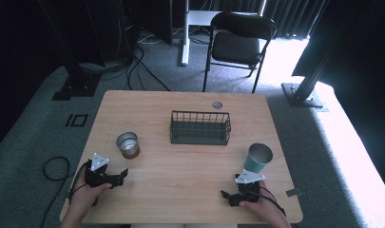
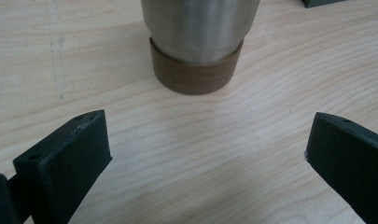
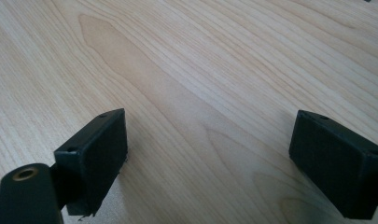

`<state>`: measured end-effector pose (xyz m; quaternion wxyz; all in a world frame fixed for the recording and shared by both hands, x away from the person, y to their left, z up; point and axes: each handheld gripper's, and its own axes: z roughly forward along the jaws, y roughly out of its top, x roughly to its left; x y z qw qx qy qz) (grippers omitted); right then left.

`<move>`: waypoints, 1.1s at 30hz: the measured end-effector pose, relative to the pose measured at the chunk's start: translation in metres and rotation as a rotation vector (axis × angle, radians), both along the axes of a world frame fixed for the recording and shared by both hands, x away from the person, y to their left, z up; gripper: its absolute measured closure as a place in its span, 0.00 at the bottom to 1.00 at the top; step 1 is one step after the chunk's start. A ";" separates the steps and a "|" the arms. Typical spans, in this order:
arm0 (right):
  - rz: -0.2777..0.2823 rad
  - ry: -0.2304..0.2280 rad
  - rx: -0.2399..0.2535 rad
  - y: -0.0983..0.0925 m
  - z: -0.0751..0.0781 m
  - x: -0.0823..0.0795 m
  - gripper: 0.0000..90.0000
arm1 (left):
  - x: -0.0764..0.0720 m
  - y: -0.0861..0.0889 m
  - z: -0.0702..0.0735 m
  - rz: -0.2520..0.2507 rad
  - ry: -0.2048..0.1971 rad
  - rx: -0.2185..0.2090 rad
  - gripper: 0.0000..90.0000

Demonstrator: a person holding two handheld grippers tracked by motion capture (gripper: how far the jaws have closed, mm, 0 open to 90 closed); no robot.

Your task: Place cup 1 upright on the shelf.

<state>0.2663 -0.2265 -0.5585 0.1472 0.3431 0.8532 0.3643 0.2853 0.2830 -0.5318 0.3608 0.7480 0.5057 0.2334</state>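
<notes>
Nearest to the camera in the high view are your two hands at the near edge of the wooden table (image 1: 180,166), each one holding a gripper. Your left gripper (image 1: 122,175) has its jaws spread wide and holds nothing; in the left gripper view the two black jaws stand far apart, with bare wood between them. Directly in front of them, near but not touching, stands the steel cup with a brown base band (image 2: 196,42), upright on the table. In the high view this same cup (image 1: 128,145) is just beyond your left gripper, on the left half of the table. Your right gripper (image 1: 226,194) is also wide open and empty; in the right gripper view its jaws frame bare wood grain. It points toward the middle of the table. Just behind your right hand stands the teal metal cup (image 1: 258,158), upright, with its open mouth up, close to the grey plate of that gripper. Farther out, in the middle of the table, sits a dark wire basket (image 1: 200,127), well apart from both cups. Beyond the table a black folding chair (image 1: 237,42) stands on the grey carpet.
</notes>
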 end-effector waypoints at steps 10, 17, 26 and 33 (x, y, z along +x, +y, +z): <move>0.000 0.000 0.000 0.000 0.000 0.000 0.12 | 0.011 -0.004 0.009 -0.010 -0.021 -0.001 0.01; 0.000 0.000 0.000 0.000 0.000 0.000 0.12 | 0.021 -0.008 0.015 -0.021 -0.038 0.001 0.01; -0.001 0.002 0.000 0.000 0.000 0.000 0.12 | 0.033 -0.012 0.019 -0.013 -0.060 -0.009 0.01; -0.001 0.001 0.001 0.000 0.000 0.000 0.12 | 0.042 -0.011 0.021 0.011 -0.078 -0.019 0.01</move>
